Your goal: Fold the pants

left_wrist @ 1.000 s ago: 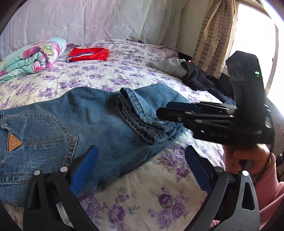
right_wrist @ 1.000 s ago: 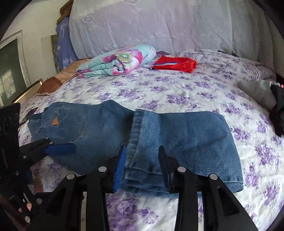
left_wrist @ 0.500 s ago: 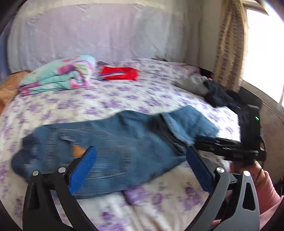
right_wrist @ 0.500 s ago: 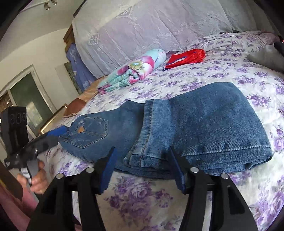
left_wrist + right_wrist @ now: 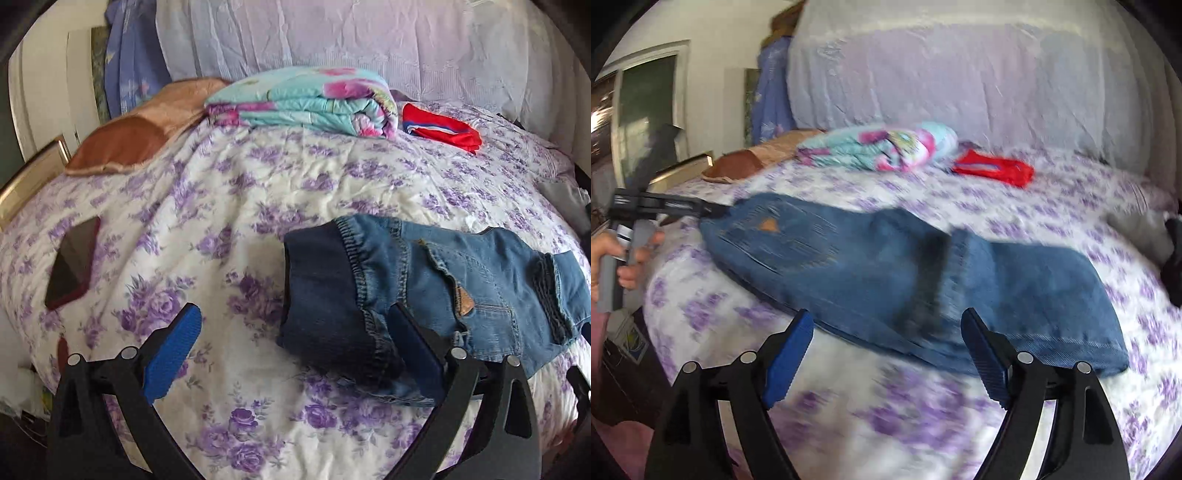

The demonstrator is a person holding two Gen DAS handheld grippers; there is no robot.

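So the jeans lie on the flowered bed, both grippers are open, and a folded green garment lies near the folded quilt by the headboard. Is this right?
Not quite: the garment near the quilt is red, not green, as the left wrist view shows clearly. The rest holds: the jeans lie on the flowered bed, and the left gripper and right gripper are both open.

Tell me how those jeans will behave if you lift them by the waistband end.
The jeans will probably sag rather than hold shape: the waistband already slumps in soft creases. The folded leg end may well fall open, since nothing pins it. The layered denim looks thick, so likely fairly heavy.
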